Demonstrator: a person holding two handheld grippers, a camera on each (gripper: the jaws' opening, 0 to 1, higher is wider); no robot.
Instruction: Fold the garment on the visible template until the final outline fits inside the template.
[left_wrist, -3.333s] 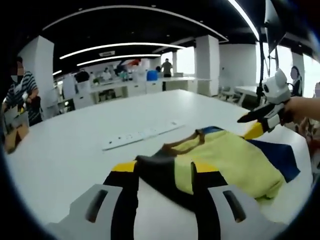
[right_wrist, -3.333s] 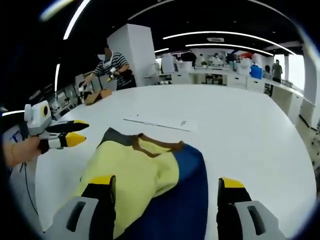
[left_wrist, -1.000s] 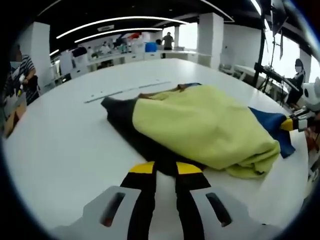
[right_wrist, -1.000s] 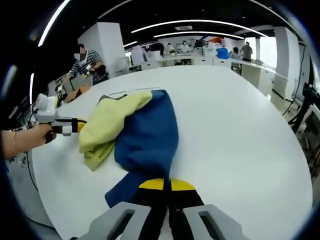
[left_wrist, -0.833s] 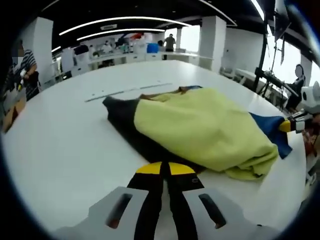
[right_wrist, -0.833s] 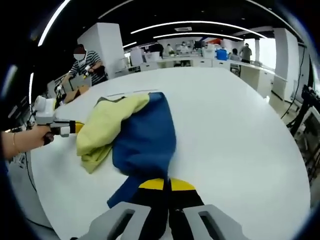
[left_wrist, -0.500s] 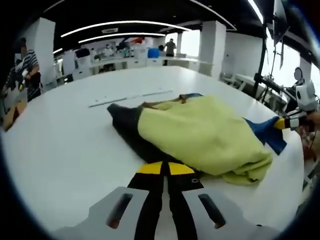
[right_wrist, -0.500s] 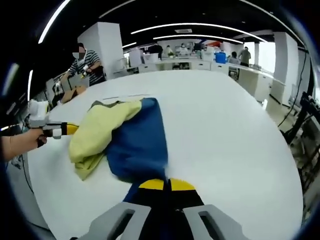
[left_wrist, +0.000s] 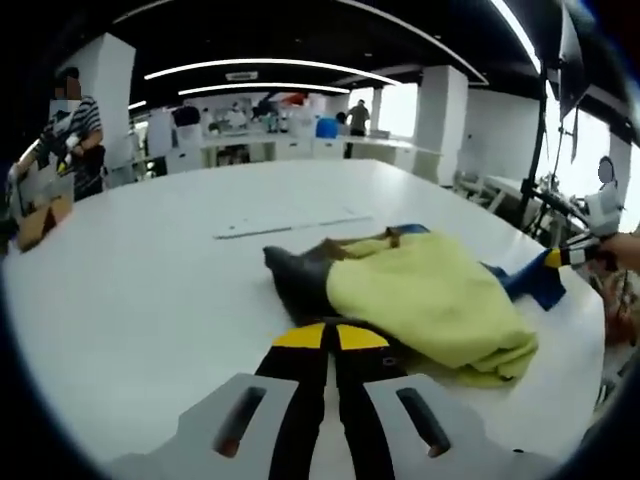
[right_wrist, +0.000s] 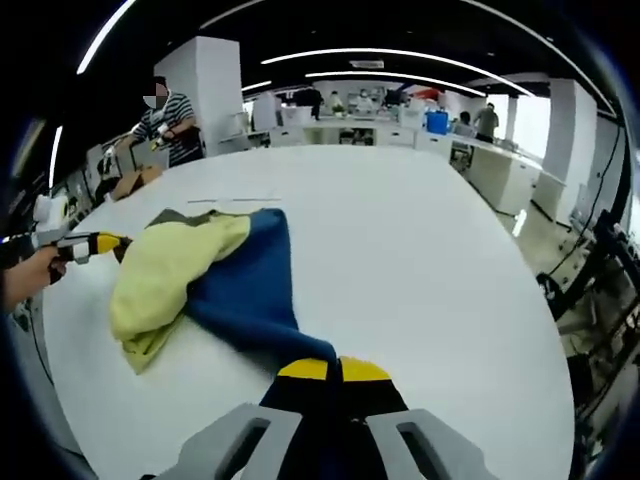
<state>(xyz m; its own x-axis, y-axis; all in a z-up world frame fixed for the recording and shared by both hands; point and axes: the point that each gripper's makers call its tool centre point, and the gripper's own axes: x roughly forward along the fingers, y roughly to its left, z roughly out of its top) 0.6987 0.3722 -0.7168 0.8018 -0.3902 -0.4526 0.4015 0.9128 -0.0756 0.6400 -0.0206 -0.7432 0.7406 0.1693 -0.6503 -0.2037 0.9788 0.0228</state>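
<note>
Yellow, navy and dark grey cloth of the garment (left_wrist: 420, 295) is seen bunched on the white bench (left_wrist: 140, 290). The left gripper (left_wrist: 322, 338) is clamped on the dark grey edge, jaws together; the pinched cloth is hidden beneath them. The right gripper (right_wrist: 324, 371) is clamped on a stretched navy corner, jaws together. A thin strip (left_wrist: 290, 222) lies beyond the garment; any template outline cannot be made out.

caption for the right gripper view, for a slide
Right gripper shut on the garment's blue sleeve, stretching it across the white table.
</note>
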